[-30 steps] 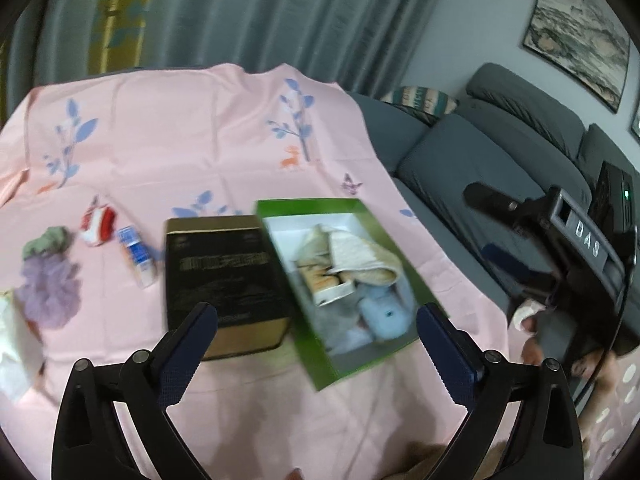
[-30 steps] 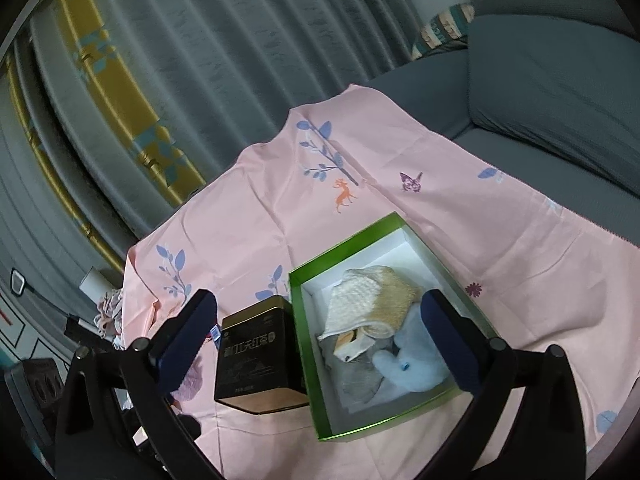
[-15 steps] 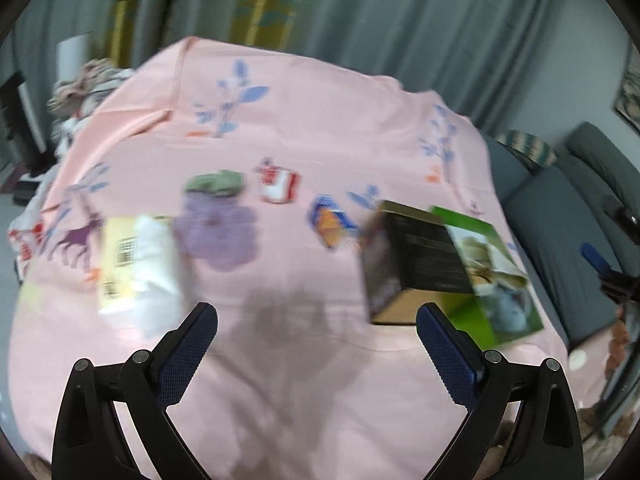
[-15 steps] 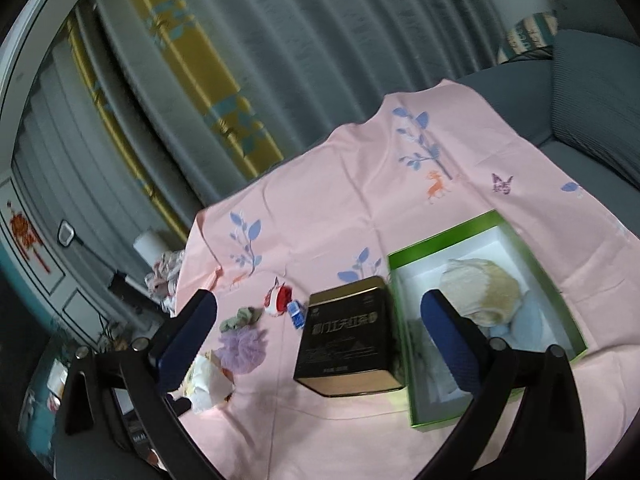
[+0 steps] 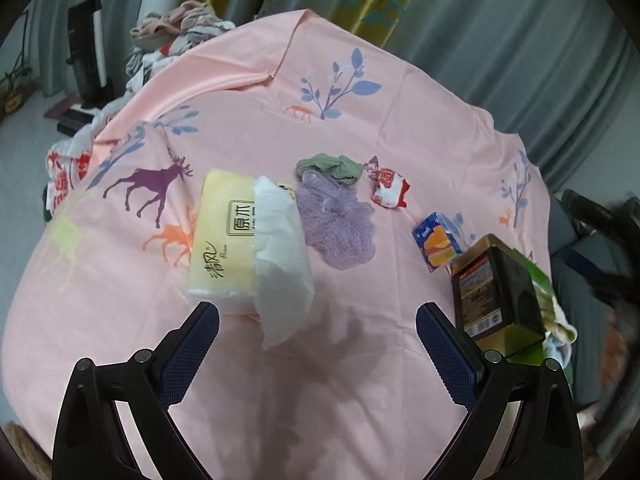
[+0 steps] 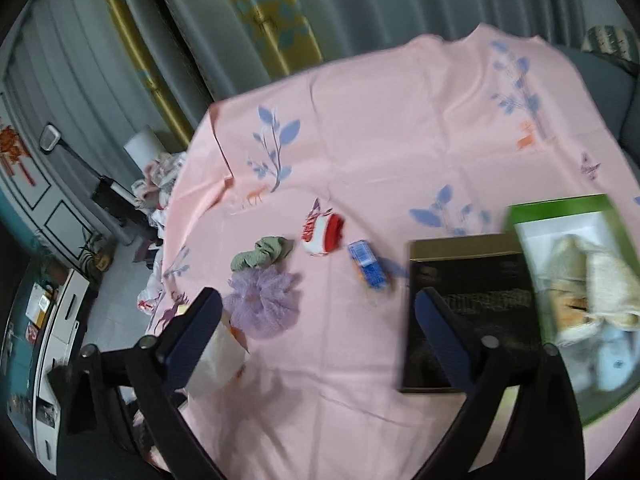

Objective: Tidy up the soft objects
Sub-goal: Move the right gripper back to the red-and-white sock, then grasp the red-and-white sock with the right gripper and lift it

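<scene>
1. Left gripper [image 5: 318,334]: jaws spread wide and empty, hovering over the near edge of the pink printed tablecloth [image 5: 360,392]. Right gripper [image 6: 318,330]: jaws also spread wide, holding nothing.
2. Just beyond the left gripper lies a yellow soft pack of tissues [image 5: 224,240] with one white sheet pulled out. It is not yet stowed.
3. Beside the pack, toward mid-cloth, rests a lilac mesh bath pouf [image 5: 340,224]; a crumpled olive-green cloth [image 5: 330,167] touches its far side. Both remain loose.
4. A red-and-white crumpled wrapper [image 5: 390,188] and a small blue carton with a burger print [image 5: 438,247] lie further toward the right edge. Whether they count as soft items cannot be determined.
5. At the right edge, a dark rectangular tin with gold trim [image 6: 466,316] stands against a green-rimmed open box [image 6: 560,204]. The box already contains a cream knitted item [image 6: 600,280] and pale blue soft pieces.
6. Judgement: the task is partly complete; at least three soft items remain outside the box.
7. Beyond the cloth: grey pleated curtains [image 5: 500,20] with a yellow patterned panel, a heap of laundry [image 5: 180,36], and a grey sofa [image 6: 632,120].
</scene>
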`<state>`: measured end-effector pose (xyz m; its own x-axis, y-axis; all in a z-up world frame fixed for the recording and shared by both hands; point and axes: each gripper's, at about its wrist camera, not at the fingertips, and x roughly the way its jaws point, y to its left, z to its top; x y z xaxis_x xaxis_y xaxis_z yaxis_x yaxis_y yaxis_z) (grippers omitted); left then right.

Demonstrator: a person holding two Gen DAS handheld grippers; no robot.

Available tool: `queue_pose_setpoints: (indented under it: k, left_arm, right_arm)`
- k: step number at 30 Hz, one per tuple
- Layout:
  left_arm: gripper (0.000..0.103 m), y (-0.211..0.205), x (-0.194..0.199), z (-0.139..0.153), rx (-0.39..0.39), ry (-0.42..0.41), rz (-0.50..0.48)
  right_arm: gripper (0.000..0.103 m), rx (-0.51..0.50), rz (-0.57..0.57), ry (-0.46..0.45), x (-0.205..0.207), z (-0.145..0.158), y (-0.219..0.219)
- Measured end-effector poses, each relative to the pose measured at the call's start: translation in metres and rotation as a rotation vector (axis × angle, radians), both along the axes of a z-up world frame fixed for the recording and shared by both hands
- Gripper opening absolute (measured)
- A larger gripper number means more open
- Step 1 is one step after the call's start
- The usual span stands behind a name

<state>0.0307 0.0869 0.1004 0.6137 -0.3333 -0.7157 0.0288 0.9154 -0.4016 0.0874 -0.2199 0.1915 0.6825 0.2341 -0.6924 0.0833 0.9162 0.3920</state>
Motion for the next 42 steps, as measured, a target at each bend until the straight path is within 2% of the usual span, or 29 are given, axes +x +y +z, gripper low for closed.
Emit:
queue_pose_setpoints:
  k: [3,5,6,8,9,11,13,17,18,19,20,21,25,29,32,37,42]
  left_arm:
    - [0.1,0.006,0.001,0.0,0.033,0.008,0.017]
    - [0.1,0.009,0.004,-0.001,0.064,0.013,0.032]
    - [0.1,0.011,0.005,-0.002,0.08,0.019,0.034]
    - [0.1,0.015,0.009,-0.003,0.095,0.03,0.034]
    - [0.1,0.018,0.01,-0.003,0.097,0.031,0.039]
    - [0.1,0.026,0.011,-0.001,0.089,0.029,0.061]
    - [0.1,0.034,0.011,0.0,0.065,0.034,0.083]
    - [0.1,0.044,0.011,0.0,0.013,0.05,0.077]
    - [0.1,0.044,0.012,0.0,0.005,0.052,0.076]
    - [0.1,0.044,0.012,0.001,-0.002,0.055,0.075]
    - [0.1,0.045,0.012,0.001,-0.009,0.058,0.074]
    - [0.1,0.045,0.012,0.001,-0.015,0.06,0.074]
    - [0.1,0.04,0.013,0.003,-0.001,0.057,0.08]
    - [0.1,0.037,0.01,0.003,0.022,0.053,0.1]
    - [0.1,0.034,0.007,0.003,0.038,0.047,0.092]
    - [0.1,0.024,0.004,0.002,0.074,0.034,0.089]
    - [0.1,0.006,0.004,-0.008,0.08,0.063,0.038]
  right_arm:
    - [0.085,0.027,-0.007,0.094,0.058,-0.026,0.027]
    - [0.069,0.019,-0.007,0.166,0.097,-0.05,0.043]
    - [0.067,0.008,-0.009,0.175,0.112,-0.059,0.05]
    - [0.056,-0.069,-0.039,0.192,0.141,-0.075,0.063]
    - [0.055,-0.133,-0.053,0.211,0.158,-0.086,0.071]
    - [0.052,-0.153,-0.065,0.259,0.185,-0.107,0.079]
    - [0.051,-0.145,-0.058,0.312,0.201,-0.123,0.081]
    - [0.052,-0.31,-0.1,0.326,0.213,-0.139,0.087]
    - [0.049,-0.327,-0.096,0.328,0.212,-0.141,0.087]
    - [0.036,-0.349,-0.097,0.334,0.211,-0.142,0.087]
    - [0.028,-0.372,-0.101,0.335,0.211,-0.141,0.087]
    - [0.028,-0.37,-0.097,0.32,0.206,-0.138,0.085]
    - [0.026,-0.26,-0.05,0.301,0.18,-0.118,0.076]
    - [0.027,-0.226,0.019,0.213,0.121,-0.075,0.072]
    - [0.027,-0.162,0.094,0.173,0.068,-0.058,0.072]
    - [0.027,-0.147,0.184,0.189,-0.008,-0.063,0.069]
    - [0.028,-0.149,0.225,0.255,-0.044,-0.096,0.075]
